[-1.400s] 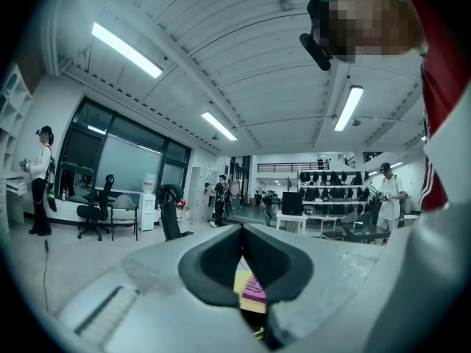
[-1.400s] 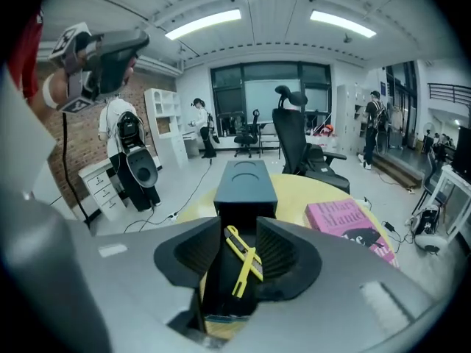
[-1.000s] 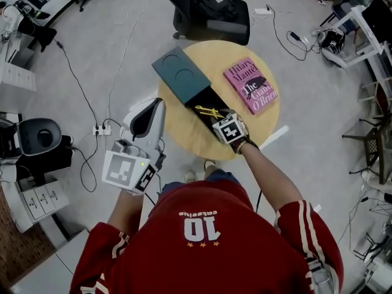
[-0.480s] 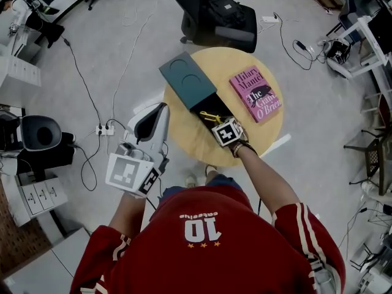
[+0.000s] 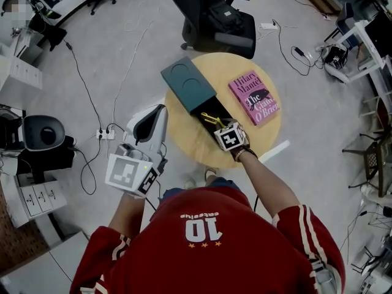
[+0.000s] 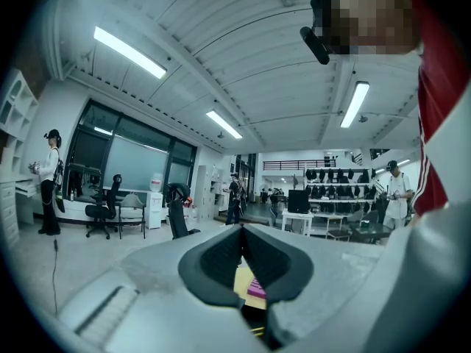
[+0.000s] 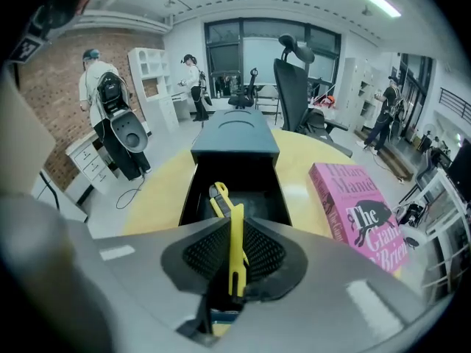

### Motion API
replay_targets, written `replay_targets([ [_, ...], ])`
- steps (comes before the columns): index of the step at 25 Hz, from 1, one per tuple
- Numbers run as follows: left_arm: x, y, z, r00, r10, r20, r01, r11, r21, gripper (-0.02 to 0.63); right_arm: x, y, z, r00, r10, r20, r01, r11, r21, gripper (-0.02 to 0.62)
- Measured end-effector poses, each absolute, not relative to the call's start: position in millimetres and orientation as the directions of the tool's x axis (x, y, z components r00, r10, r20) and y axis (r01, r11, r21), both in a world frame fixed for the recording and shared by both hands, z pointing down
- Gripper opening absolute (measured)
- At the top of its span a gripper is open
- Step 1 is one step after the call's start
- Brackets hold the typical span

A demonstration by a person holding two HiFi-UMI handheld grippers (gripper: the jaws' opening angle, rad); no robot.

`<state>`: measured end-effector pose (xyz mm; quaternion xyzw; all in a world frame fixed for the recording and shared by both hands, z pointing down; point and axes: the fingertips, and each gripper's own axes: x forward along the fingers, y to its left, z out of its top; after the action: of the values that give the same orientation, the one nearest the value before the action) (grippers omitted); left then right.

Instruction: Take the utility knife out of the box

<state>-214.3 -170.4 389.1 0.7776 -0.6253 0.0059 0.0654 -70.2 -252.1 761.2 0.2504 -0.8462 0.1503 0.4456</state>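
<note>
A dark teal box (image 5: 188, 83) lies on the round wooden table (image 5: 184, 133), its inner tray (image 7: 234, 190) slid out toward me. The yellow utility knife (image 7: 234, 234) sticks up from the tray, and in the head view the utility knife (image 5: 210, 116) shows just ahead of my right gripper (image 5: 219, 125). The right gripper (image 7: 234, 259) points steeply down into the tray. Its jaws are closing, and both pads hug the knife's handle. My left gripper (image 5: 155, 110) hangs level off the table's left edge. In its own view the left gripper (image 6: 241, 235) is shut on nothing.
A pink book (image 5: 255, 98) lies on the table's right side, also seen as the pink book (image 7: 360, 215) right of the tray. A black office chair (image 5: 214, 17) stands behind the table. Cables and a power strip (image 5: 104, 133) run across the floor at the left.
My right gripper stays at the box's open end over the knife and the left one hangs still. Only the head view has shifted slightly.
</note>
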Motion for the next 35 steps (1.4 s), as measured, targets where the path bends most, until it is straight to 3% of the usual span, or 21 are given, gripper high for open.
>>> replay_targets([
  [14, -189.7, -162.9, 362.0, 0.286, -0.958, 0.022, -0.958, -0.285, 0.043, 0.003, -34.7, -268.1, 617.7, -0.593, -0.509, 0.624, -0.670, 0.742, -0.031, 0.051],
  [25, -164.1, -162.0, 357.3, 0.348, -0.938, -0.002, -0.937, -0.348, 0.035, 0.003, -6.7, -240.9, 468.1, -0.688, -0.650, 0.324, -0.698, 0.715, -0.048, 0.051],
  [35, -136.1, -170.8, 348.8, 0.410, -0.912, -0.028, -0.911, -0.411, 0.026, 0.003, 25.4, -212.0, 346.0, -0.689, -0.723, 0.043, -0.725, 0.688, -0.040, 0.051],
])
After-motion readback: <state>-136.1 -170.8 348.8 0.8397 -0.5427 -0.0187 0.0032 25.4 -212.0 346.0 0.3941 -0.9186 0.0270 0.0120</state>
